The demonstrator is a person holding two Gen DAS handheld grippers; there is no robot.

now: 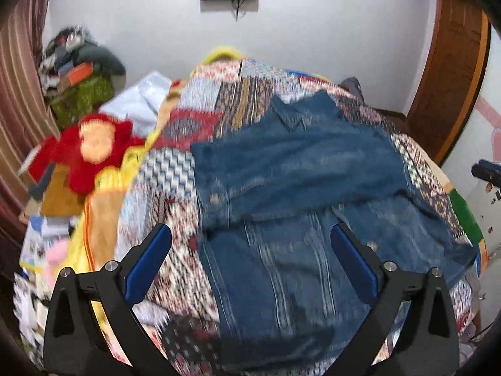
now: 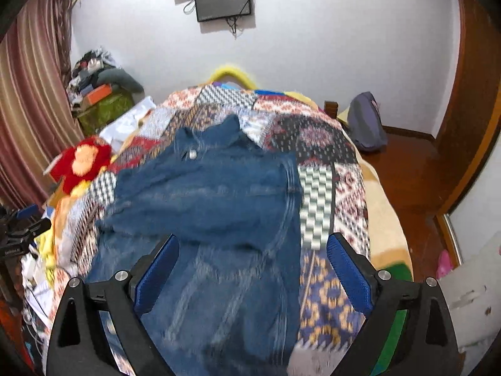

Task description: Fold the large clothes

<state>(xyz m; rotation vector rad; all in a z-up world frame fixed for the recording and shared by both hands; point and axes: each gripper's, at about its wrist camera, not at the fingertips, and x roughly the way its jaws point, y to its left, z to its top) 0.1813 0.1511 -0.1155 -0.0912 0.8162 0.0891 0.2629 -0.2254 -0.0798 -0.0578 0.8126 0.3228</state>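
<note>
A blue denim jacket [image 1: 300,169] is spread on the patchwork quilt [image 1: 175,172] of a bed, collar toward the far wall, with a sleeve laid across its middle. The left hand-held gripper [image 1: 250,250] is held above the jacket's lower part, its blue pads spread wide with nothing pinched. The right hand-held gripper [image 2: 253,263] is likewise spread and empty above the jacket's hem. A red plush toy [image 2: 82,161] is seen at the bed's left edge.
</note>
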